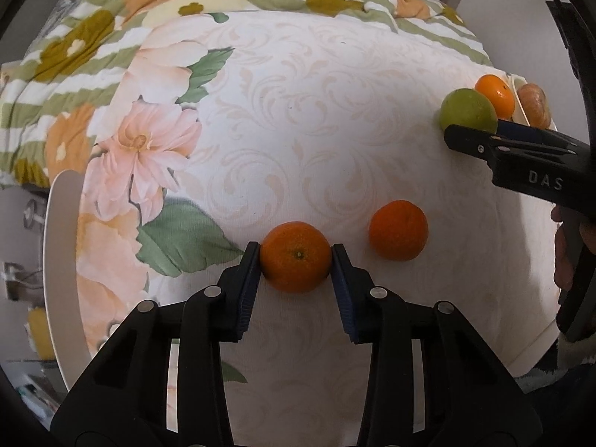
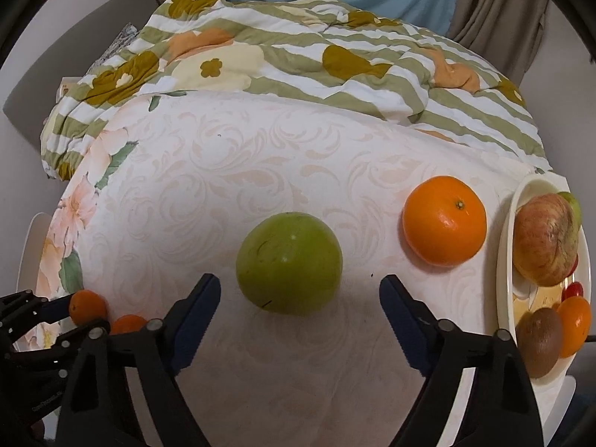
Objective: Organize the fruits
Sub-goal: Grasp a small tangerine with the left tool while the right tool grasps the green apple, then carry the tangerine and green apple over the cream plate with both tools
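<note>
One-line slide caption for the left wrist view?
Left tongs clamp a small orange on the floral tablecloth; another orange lies beside it.

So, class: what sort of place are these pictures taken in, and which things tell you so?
Probably a room at home, likely a bedroom: a round table under a flowered tablecloth, a rumpled striped quilt behind it, and curtains at the back.

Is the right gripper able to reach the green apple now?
Probably yes: the right gripper stands open with the green apple just ahead between its fingers, pads not touching, nothing in between.
</note>
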